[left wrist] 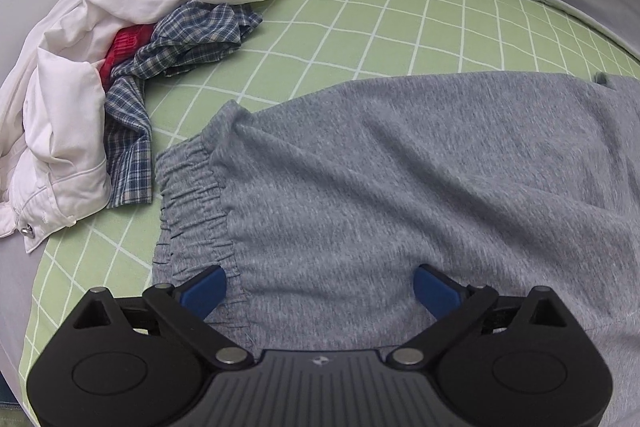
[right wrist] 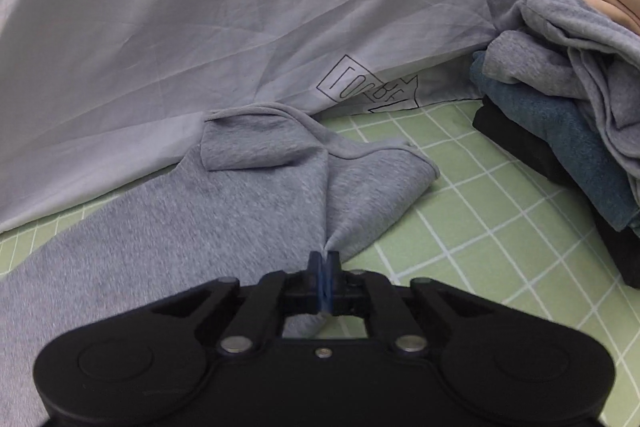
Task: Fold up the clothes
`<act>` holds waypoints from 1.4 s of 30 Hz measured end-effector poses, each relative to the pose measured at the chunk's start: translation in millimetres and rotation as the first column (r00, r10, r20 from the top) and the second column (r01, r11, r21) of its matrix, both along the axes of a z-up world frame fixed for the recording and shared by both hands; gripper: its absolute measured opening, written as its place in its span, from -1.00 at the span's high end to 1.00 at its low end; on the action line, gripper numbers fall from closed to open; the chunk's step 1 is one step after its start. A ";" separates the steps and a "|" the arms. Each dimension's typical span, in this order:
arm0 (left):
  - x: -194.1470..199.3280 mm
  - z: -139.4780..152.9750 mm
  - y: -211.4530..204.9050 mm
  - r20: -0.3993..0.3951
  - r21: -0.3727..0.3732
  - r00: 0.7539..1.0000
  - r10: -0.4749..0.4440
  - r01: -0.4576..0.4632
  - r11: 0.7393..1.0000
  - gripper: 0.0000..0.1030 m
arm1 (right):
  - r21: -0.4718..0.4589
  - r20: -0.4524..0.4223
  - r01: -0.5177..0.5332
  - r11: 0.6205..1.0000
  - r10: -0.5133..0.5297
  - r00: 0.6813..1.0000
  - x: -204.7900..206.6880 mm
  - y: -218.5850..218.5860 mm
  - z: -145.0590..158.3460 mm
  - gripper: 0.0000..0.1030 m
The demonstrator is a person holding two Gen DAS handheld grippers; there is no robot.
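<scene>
Grey sweat shorts [left wrist: 380, 179] lie spread on the green checked bed sheet [left wrist: 360, 19], their gathered elastic waistband [left wrist: 192, 195] toward the left. My left gripper [left wrist: 320, 287] hovers open just over the waist end, its blue fingertips [left wrist: 204, 289] wide apart with fabric beneath them. In the right wrist view the same grey shorts [right wrist: 240, 195] stretch away, one leg end folded over near the grey duvet. My right gripper [right wrist: 324, 273] is shut on a pinched edge of a leg of the shorts, the cloth bunching up from between the blue pads.
A heap of unfolded clothes sits at the left: a white garment [left wrist: 80, 87], a blue plaid shirt [left wrist: 168, 55], something red [left wrist: 124, 47]. A grey duvet [right wrist: 240, 27] runs along the back. A stack of folded clothes [right wrist: 560, 107] stands at the right.
</scene>
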State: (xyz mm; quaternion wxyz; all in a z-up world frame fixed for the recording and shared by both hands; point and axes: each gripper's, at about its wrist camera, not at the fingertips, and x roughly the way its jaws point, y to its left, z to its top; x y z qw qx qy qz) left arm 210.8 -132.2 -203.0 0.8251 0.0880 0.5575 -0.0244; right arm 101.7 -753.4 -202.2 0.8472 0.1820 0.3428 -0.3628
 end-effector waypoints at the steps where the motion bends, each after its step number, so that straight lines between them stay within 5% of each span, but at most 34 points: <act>1: 0.2 -0.6 -0.1 0.000 0.003 1.000 -0.003 0.003 1.000 -0.98 | -0.019 0.000 -0.002 1.000 0.002 1.000 -2.1 2.4 2.7 0.95; 6: 0.1 -6.2 10.0 -0.019 -0.053 0.999 0.035 -0.036 0.998 -1.00 | -0.154 -0.046 0.029 0.988 -0.036 0.998 -32.1 16.5 27.8 0.96; 14: -2.8 -7.7 6.4 -0.009 -0.037 1.000 0.014 -0.015 0.999 -1.00 | -0.134 -0.196 0.107 0.985 -0.132 0.972 -124.4 12.0 36.4 0.92; 15: -2.8 -7.1 5.2 -0.004 -0.028 1.000 0.007 -0.007 1.000 -0.99 | -0.149 -0.200 0.098 0.984 -0.127 0.971 -127.4 14.0 36.0 0.87; 18: -1.3 -1.3 5.4 0.025 0.007 1.000 -0.005 0.005 1.000 -0.96 | -0.195 -0.214 0.070 0.978 -0.112 0.970 -136.0 19.9 35.2 0.25; 20: 2.8 6.0 10.2 0.059 0.020 0.998 0.010 -0.012 1.000 -0.94 | -0.216 -0.180 0.047 0.975 -0.087 0.980 -132.7 18.6 40.6 0.18; 27: 34.8 9.5 40.9 0.076 0.042 0.990 0.116 -0.119 0.992 -0.44 | -0.243 -0.252 -0.138 0.960 0.075 0.965 -74.1 -4.6 28.0 0.44; 37: 53.6 1.9 60.4 0.078 -0.019 0.974 0.212 -0.211 0.977 -0.71 | -0.121 -0.263 -0.196 0.973 0.159 0.951 -34.3 -46.9 15.6 0.33; 39: 54.6 0.9 65.8 0.074 -0.054 0.967 0.243 -0.239 0.970 -0.70 | -0.070 -0.243 -0.196 0.978 0.174 0.954 -30.5 -55.6 15.3 0.52; 40: 54.7 0.3 69.2 0.070 -0.080 0.963 0.261 -0.256 0.963 -0.68 | -0.044 -0.232 -0.195 0.980 0.180 0.956 -28.6 -60.0 15.3 0.97; 42: 52.8 -0.5 75.3 0.076 -0.131 0.952 0.297 -0.285 0.949 -0.50 | -0.034 -0.223 -0.182 0.983 0.170 0.960 -22.3 -65.5 16.7 0.99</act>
